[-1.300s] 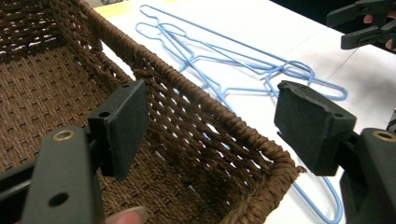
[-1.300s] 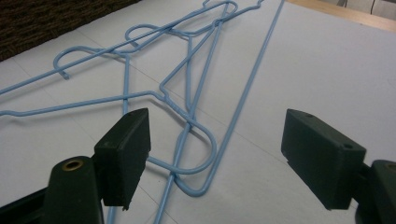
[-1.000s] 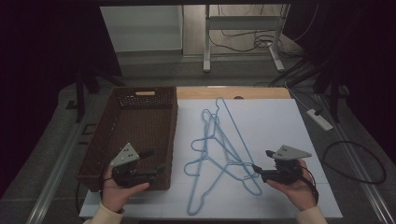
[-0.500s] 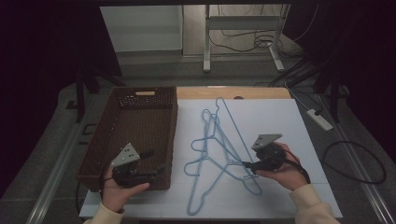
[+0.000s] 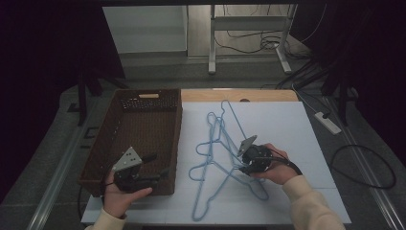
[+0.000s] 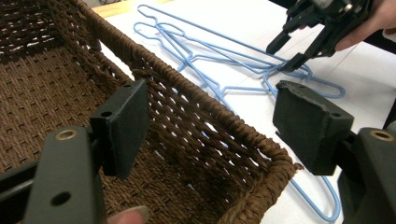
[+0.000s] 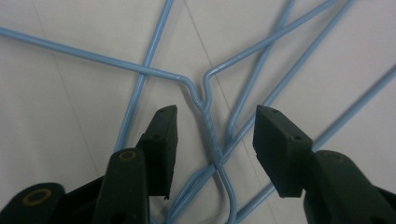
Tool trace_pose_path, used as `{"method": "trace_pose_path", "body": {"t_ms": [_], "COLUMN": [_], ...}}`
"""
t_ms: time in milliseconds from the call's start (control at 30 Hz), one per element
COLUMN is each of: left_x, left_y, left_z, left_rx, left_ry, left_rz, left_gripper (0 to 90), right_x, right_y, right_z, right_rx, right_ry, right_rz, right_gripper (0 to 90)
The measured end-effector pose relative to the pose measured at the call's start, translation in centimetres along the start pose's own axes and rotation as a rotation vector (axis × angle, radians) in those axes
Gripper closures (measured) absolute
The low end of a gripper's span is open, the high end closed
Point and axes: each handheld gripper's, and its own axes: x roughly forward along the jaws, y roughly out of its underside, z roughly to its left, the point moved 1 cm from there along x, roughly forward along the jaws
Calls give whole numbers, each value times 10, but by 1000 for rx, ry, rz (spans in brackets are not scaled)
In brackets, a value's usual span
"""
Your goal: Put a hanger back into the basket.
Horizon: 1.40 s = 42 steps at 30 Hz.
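Note:
Several light blue wire hangers (image 5: 225,153) lie tangled on the white table top (image 5: 287,124). My right gripper (image 5: 241,167) is tipped down over them, open. In the right gripper view its jaws (image 7: 215,137) stand either side of one hanger's twisted neck (image 7: 208,122) without touching it. A brown wicker basket (image 5: 139,129) stands at the left, with nothing seen inside. My left gripper (image 5: 157,166) is open at the basket's near right corner. In the left gripper view it (image 6: 215,121) straddles the woven rim (image 6: 187,88), and the hangers (image 6: 224,60) and right gripper (image 6: 322,28) lie beyond.
The basket's right wall runs close beside the hangers. Bare white table (image 5: 277,201) lies to the right of and in front of the hangers. A power strip (image 5: 328,122) and looped cable (image 5: 364,165) lie on the floor at the right. A metal frame (image 5: 249,43) stands beyond the table.
My right gripper has moved left from the table's right side and tipped down over the hangers' middle. The left gripper has stayed at the basket corner.

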Motion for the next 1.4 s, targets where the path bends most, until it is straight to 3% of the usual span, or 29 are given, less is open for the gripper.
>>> {"method": "trace_pose_path", "body": {"t_ms": [233,533,733,833,1400], "left_x": [-1,-1,-1,-3,-4], "left_y": [-1,-1,-2,-3,-6], "left_z": [0,0,-2,-2,-7], "left_rx": [1,4,9,10,25], "left_ry": [-1,-3,-4,-5,5], "left_rz": [-3,-1,-2,-6,-7], "left_gripper": [271,271,271,271,274], "right_x": [13,20,20,20,-14], "right_y": [-4,-8,-11,-11,-16], "right_z": [1,0,0,1,3], "right_rx": [-54,-81,-74,-94,-25], "right_ry": [-9,-46,-57,-61,-53], "right_rz": [53,77,103,106,41], "right_gripper": [634,791,815,857,860]}}
